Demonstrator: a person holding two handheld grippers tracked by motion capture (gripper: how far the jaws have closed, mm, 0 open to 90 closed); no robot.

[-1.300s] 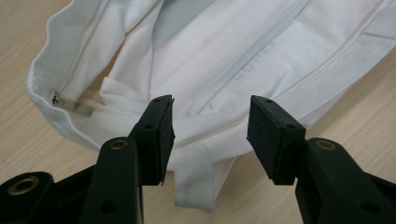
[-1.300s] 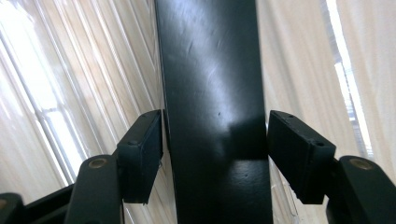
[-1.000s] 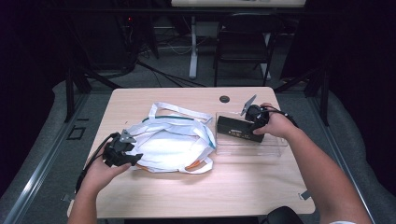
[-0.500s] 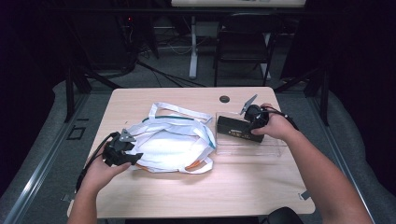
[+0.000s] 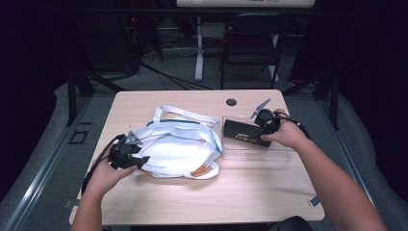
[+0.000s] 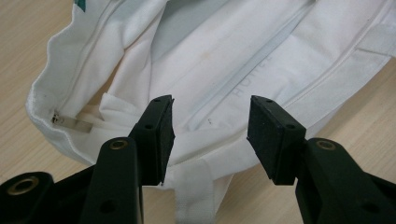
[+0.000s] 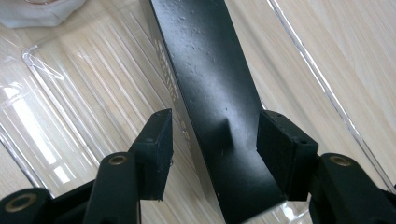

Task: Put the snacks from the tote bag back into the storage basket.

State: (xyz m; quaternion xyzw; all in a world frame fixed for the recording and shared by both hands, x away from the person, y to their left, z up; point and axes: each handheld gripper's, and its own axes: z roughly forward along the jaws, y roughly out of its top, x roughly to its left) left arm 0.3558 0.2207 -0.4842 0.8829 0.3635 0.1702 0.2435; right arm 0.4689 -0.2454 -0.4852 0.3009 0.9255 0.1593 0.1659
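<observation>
Black box [image 7: 210, 93] lying in clear tray [image 5: 284, 156] on desk [image 5: 240, 202], between right gripper [image 7: 212, 140] fingers, closing just now, not yet gripping. Left gripper [image 6: 210, 135] fingers half-wide over white bag [image 5: 178, 151] edge, not pinching. Packing into bag apparently still ahead.

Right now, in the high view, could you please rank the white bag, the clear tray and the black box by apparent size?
1. white bag
2. clear tray, somewhat smaller
3. black box, clearly smallest
</observation>
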